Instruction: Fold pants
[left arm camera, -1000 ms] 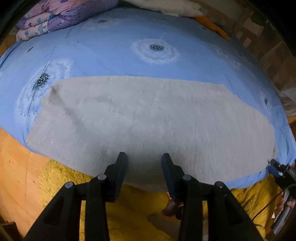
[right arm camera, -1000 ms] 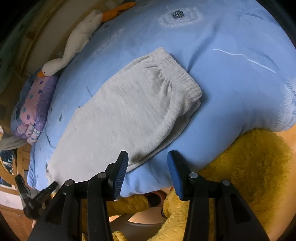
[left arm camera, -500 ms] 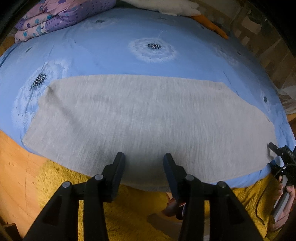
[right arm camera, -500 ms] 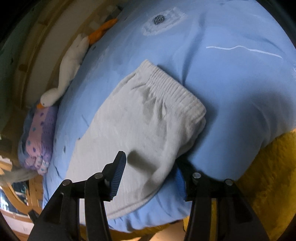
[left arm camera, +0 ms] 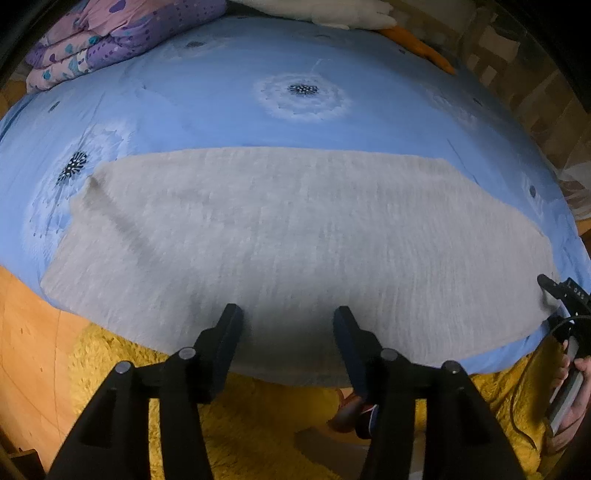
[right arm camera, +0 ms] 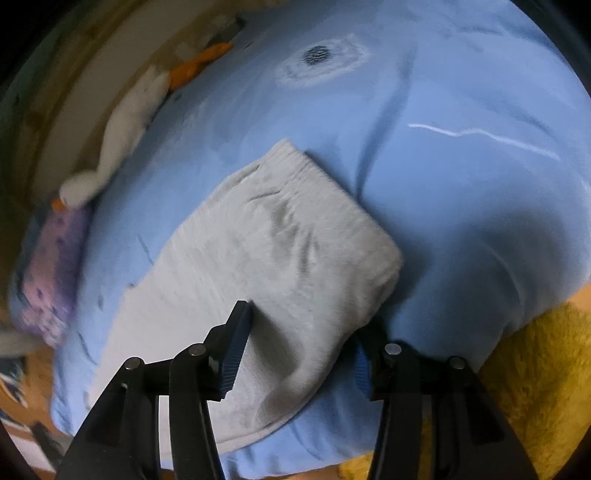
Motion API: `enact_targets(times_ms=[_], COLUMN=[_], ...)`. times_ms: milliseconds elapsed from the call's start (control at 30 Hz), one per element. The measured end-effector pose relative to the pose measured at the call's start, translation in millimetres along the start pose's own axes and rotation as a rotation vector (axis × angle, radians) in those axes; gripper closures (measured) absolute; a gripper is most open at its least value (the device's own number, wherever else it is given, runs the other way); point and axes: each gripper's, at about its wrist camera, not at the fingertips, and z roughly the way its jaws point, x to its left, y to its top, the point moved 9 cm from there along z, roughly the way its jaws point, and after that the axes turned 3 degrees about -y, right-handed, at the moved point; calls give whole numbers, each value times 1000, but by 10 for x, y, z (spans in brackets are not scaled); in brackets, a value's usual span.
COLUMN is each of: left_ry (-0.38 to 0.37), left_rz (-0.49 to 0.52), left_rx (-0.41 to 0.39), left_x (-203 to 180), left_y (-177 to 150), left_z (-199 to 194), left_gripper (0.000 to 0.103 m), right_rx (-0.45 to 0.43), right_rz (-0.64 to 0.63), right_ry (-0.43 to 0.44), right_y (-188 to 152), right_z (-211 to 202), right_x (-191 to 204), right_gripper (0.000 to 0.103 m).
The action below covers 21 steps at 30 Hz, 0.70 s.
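Grey pants (left arm camera: 295, 236) lie flat across the blue bed sheet (left arm camera: 295, 122), their near edge hanging over the mattress side. My left gripper (left arm camera: 286, 317) hovers over that near edge, its jaws opening; the fabric lies below them, not pinched. In the right wrist view the pants (right arm camera: 280, 258) end in a ribbed waistband (right arm camera: 332, 184). My right gripper (right arm camera: 303, 321) straddles the near waist corner. One finger rests over the fabric and the other is partly hidden behind the corner, with the jaws wide and not pressing. The right gripper (left arm camera: 565, 295) also shows at the pants' right end.
A folded purple quilt (left arm camera: 110, 37) and a white plush goose (left arm camera: 314, 11) lie at the far side of the bed. A yellow shaggy rug (left arm camera: 258, 424) and wooden floor (left arm camera: 22, 350) lie below the bed edge. A slippered foot (left arm camera: 354, 413) stands on the rug.
The left jaws have spread wider over the same spot. The right gripper has come down and in over the waist corner, so the fabric now sits between its fingers.
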Motion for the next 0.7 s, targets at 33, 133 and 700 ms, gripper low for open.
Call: enact_targets(times_ms=[33,133,700], left_ry=[0,2,14], left_rz=[2,9,18], left_rx=[-1,-3,9], left_x=[-4,-10,-23], left_y=[-4,-15,-35], left_z=[2,10,-39], left_gripper=[45,44,44], right_rx=[-2,0,0], right_rz=[0,4,21], right_ry=[0,15,79], right_y=[-1,1,116], right_z=[-2,-7,-270], right_x=[3,-6,-20], right_gripper=[53,53,91])
